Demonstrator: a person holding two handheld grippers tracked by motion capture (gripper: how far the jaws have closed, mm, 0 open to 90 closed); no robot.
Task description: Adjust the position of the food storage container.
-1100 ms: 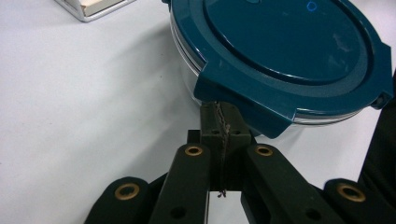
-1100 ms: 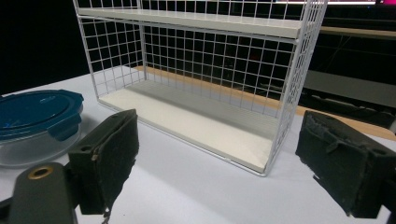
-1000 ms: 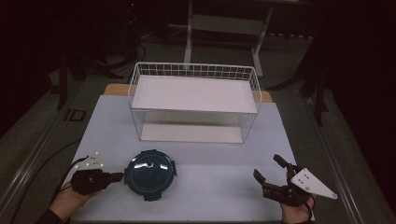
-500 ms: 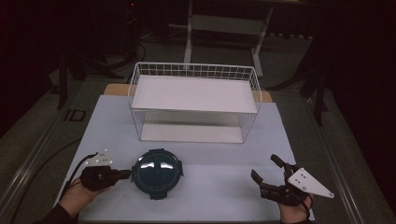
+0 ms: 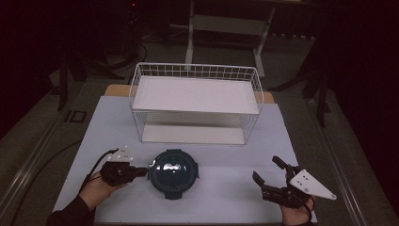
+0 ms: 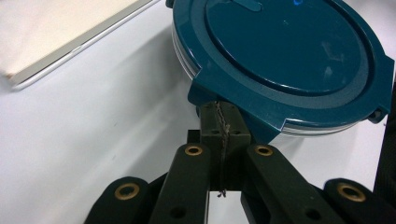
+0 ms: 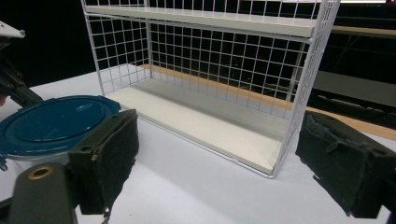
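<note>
Though its embossed mark stays unreadable, the teal lid [image 6: 289, 60] gleams — left gripper [image 6: 223, 122] touching.

High view looked down and forward over the table [image 5: 94, 141], left gripper view sat close behind the teal lidded container [image 6: 289, 60], right gripper view faced the wire shelf [image 7: 210, 70], both sharing that container

Dim lab or studio: lone lit white table [image 5: 117, 122], stand legs [image 5: 190, 33] behind.
</note>
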